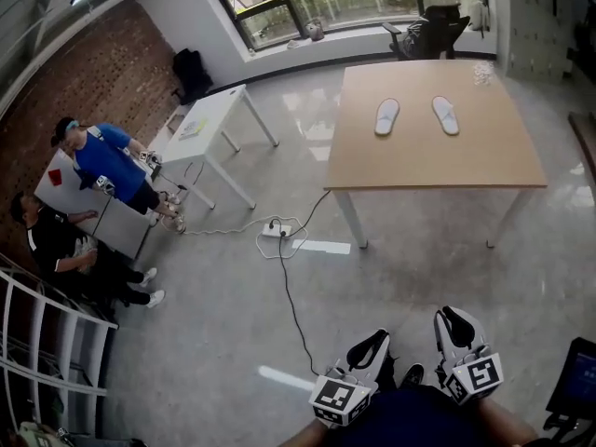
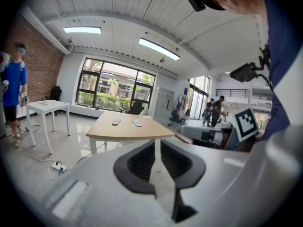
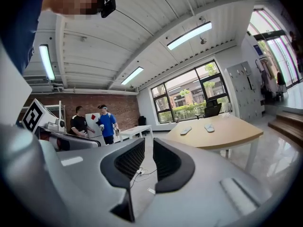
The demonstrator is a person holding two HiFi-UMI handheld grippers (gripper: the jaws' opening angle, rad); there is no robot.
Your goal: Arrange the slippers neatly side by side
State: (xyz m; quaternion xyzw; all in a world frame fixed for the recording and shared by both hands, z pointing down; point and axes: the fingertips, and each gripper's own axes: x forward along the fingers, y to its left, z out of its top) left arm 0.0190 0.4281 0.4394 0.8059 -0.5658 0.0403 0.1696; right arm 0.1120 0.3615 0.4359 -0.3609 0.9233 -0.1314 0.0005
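Observation:
Two white slippers lie apart, toes splayed, on a wooden table (image 1: 428, 161) across the room: the left slipper (image 1: 386, 116) and the right slipper (image 1: 445, 115). Both grippers are far from the table, low at the bottom of the head view, held close to my body. My left gripper (image 1: 371, 350) has its jaws closed together, holding nothing. The jaws of my right gripper (image 1: 458, 329) stand a narrow gap apart and empty. In the left gripper view the slippers (image 2: 116, 122) look small beyond the left gripper (image 2: 155, 143). In the right gripper view the slippers (image 3: 185, 131) lie past the right gripper (image 3: 148, 143).
A power strip (image 1: 273, 232) and its cable trail over the floor between me and the table. A small white table (image 1: 209, 124) stands at the left, with two people (image 1: 107, 166) beside it. An office chair (image 1: 433, 31) is behind the wooden table. A white railing (image 1: 47, 343) is at the bottom left.

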